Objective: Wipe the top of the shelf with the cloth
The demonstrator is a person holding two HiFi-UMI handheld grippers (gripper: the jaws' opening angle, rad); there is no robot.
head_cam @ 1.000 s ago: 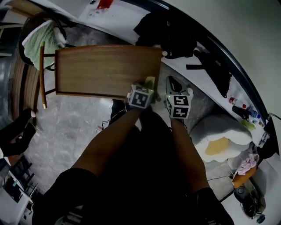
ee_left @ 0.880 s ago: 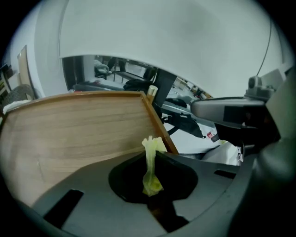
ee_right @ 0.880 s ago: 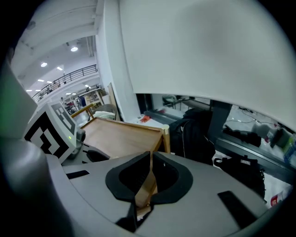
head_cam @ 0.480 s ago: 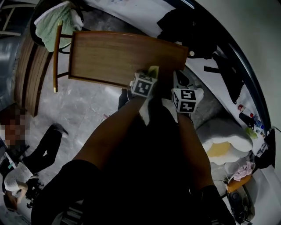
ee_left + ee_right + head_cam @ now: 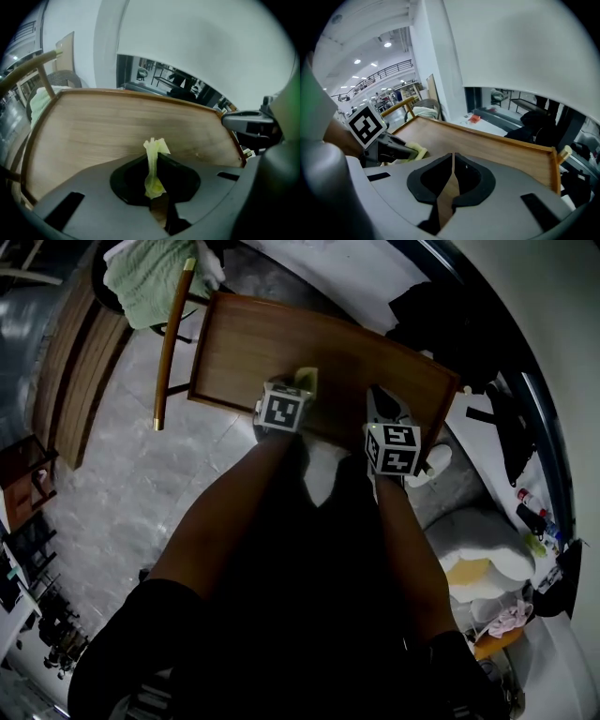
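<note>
The left gripper [image 5: 151,161] is clenched on the yellow-green cloth [image 5: 154,146], a tuft of it poking out past the tips. The right gripper [image 5: 453,164] is closed on nothing, just beside it on the right. Both hover at the near edge of the shelf top [image 5: 272,343], towards its right end. The board's long axis runs left to right across the person, so most bare wood lies ahead and leftward of the cloth-holding arm. A raised lip bounds every edge; whether the cloth touches the wood is unclear.
</note>
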